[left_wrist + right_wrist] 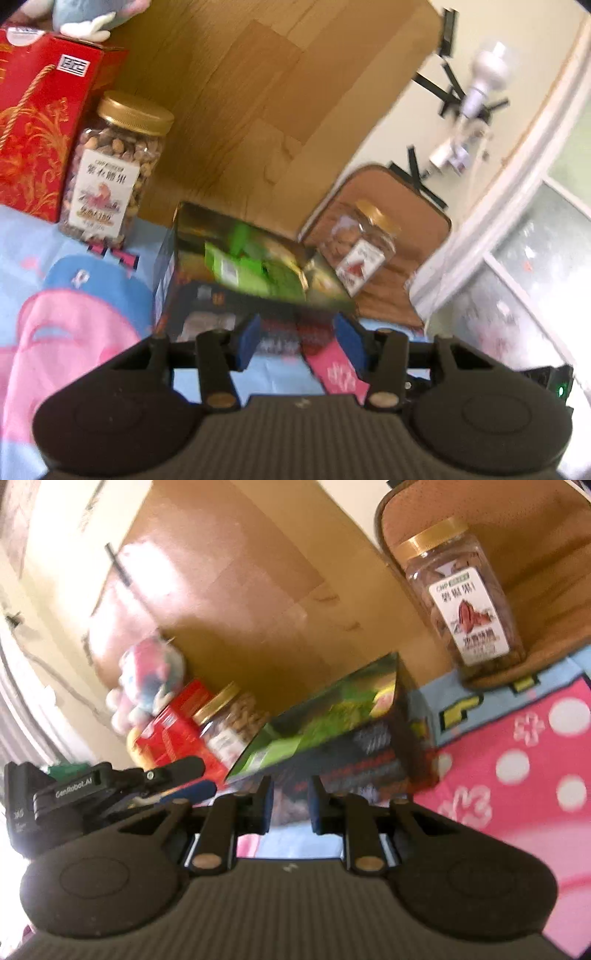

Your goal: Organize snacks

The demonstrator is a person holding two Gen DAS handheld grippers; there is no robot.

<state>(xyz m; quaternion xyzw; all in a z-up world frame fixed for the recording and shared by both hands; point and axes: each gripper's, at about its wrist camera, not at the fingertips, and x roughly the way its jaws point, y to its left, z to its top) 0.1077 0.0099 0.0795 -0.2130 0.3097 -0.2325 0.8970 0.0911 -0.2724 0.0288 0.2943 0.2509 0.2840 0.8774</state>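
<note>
Just ahead of both grippers' parted, empty fingers (248,338), the dark snack box (236,273), untouched.

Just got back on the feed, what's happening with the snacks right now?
Both hand-held grippers face the dark snack box with green packets inside. The left hand-held gripper is open just short of its near edge; the right hand-held gripper is open too, narrower, and holds nothing. One nut jar stands beside the red box; another jar sits on the brown cushion.
</note>
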